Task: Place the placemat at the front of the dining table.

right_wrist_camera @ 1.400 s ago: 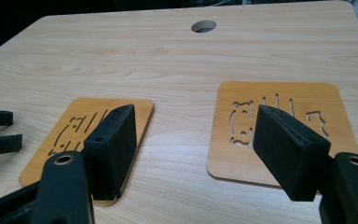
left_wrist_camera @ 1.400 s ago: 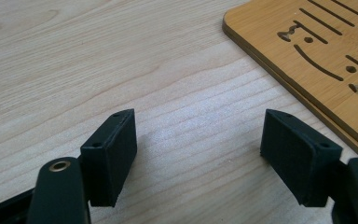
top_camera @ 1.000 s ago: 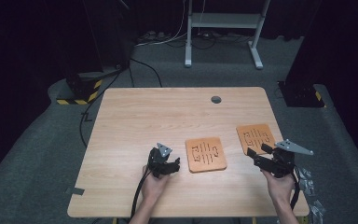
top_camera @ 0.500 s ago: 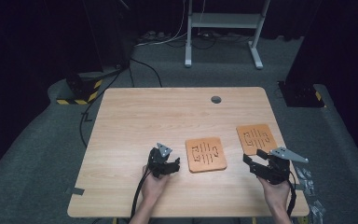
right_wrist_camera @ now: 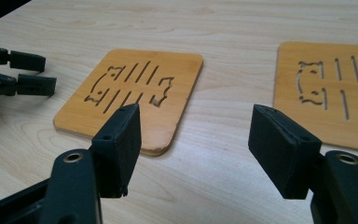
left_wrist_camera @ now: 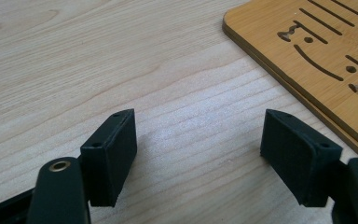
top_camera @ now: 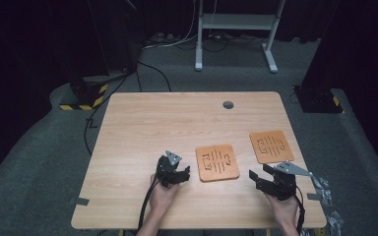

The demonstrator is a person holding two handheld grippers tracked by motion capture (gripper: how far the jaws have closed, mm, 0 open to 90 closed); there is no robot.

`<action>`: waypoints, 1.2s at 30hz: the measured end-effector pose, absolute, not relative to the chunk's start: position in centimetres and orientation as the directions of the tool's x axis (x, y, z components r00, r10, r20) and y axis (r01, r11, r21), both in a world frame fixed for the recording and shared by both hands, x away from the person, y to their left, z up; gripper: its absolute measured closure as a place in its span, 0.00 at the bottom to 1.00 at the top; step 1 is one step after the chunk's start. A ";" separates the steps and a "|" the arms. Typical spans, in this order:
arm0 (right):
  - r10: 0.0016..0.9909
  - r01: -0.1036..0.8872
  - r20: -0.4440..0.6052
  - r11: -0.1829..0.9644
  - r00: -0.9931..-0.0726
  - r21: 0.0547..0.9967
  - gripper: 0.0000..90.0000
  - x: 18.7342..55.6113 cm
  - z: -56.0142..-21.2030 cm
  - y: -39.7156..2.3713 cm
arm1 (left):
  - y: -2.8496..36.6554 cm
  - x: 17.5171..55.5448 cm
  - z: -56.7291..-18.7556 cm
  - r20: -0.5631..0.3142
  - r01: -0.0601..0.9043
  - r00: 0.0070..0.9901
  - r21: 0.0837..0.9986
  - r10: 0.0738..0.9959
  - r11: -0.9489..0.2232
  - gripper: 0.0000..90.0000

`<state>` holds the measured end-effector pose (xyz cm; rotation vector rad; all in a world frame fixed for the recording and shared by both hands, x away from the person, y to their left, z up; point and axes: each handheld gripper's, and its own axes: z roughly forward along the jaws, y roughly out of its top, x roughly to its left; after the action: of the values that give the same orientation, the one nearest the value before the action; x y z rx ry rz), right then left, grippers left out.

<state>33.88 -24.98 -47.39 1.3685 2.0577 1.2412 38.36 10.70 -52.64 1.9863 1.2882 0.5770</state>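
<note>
Two orange wooden coasters with cut-out slots lie flat on the table. One coaster (top_camera: 217, 162) (right_wrist_camera: 133, 95) (left_wrist_camera: 326, 56) sits near the middle front, the other coaster (top_camera: 271, 146) (right_wrist_camera: 335, 98) further right. My left gripper (top_camera: 183, 173) (left_wrist_camera: 198, 149) rests low on the table just left of the middle coaster, open with bare wood between its jaws. My right gripper (top_camera: 258, 177) (right_wrist_camera: 196, 140) is open too, near the front right, pointing at the gap between both coasters. The left gripper (right_wrist_camera: 23, 72) also appears at the far left of the right gripper view.
The light wooden table (top_camera: 152, 128) has a round grey cable hole (top_camera: 228, 104) near its far edge. Beyond it stand a white desk frame (top_camera: 236, 29), cables on the grey floor and a black-and-yellow striped base (top_camera: 81, 98).
My right gripper has drawn back toward the front edge of the table and slightly left. The left gripper and both coasters have stayed put.
</note>
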 end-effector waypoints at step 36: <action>0.876 0.606 -0.006 0.339 -0.483 0.720 0.32 35.3 -52.2 -22.9 | 10.7 38.4 -52.6 -0.002 0.606 0.410 0.748 0.912 -0.270 0.30</action>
<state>35.28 -22.88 -52.24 1.3050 2.2155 0.9367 38.36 10.70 -52.63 1.9873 1.2873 0.5770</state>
